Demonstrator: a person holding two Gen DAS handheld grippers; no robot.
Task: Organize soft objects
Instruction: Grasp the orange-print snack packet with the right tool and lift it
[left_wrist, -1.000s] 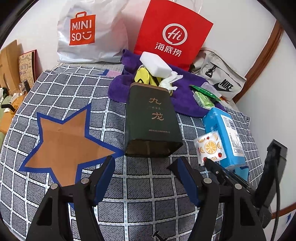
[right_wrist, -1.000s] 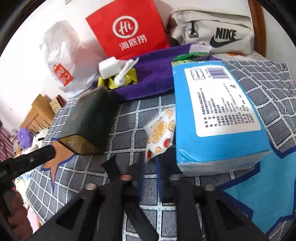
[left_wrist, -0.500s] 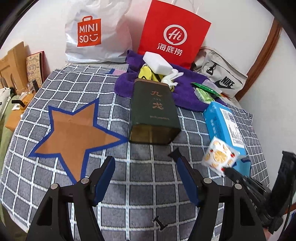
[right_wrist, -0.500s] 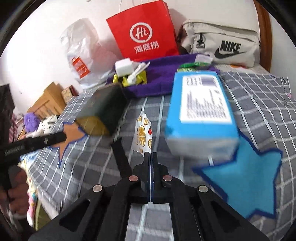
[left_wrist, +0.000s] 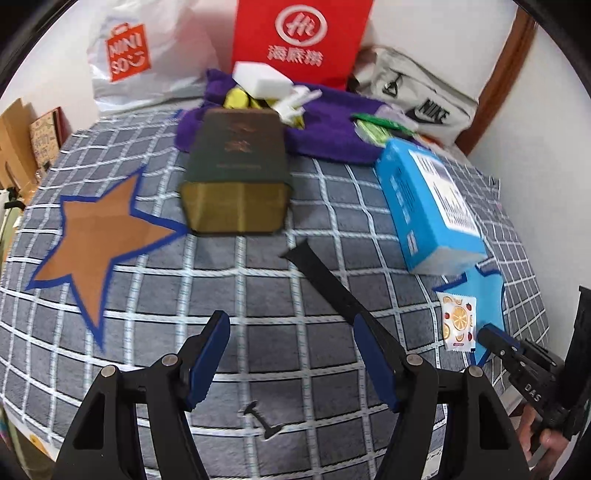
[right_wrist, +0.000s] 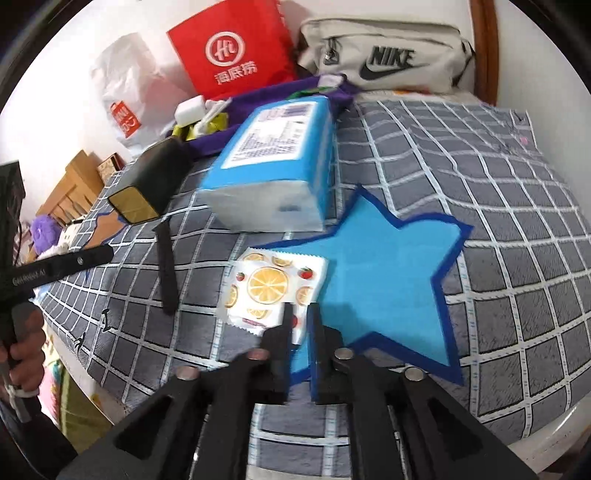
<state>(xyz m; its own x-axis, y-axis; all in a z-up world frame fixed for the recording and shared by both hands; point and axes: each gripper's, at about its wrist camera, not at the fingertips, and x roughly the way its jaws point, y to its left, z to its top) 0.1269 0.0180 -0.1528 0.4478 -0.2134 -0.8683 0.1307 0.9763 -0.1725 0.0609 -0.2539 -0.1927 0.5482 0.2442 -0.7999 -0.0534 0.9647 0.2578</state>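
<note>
Half a second ago the fruit-print packet (right_wrist: 271, 291) hung in the air; now it lies on the blue star (right_wrist: 391, 280), right gripper (right_wrist: 300, 317) parting slightly around its near edge. Left gripper (left_wrist: 291, 354) hovers wide open, holding nothing. Ahead, the blue tissue pack (right_wrist: 277, 162) and the purple towel (left_wrist: 325, 129) look unsorted; a green tin (left_wrist: 236, 177) and black strap (left_wrist: 325, 280) clutter the bed between.

Packet (right_wrist: 271, 286) on star (right_wrist: 384, 273), before pack (right_wrist: 275, 162)
</note>
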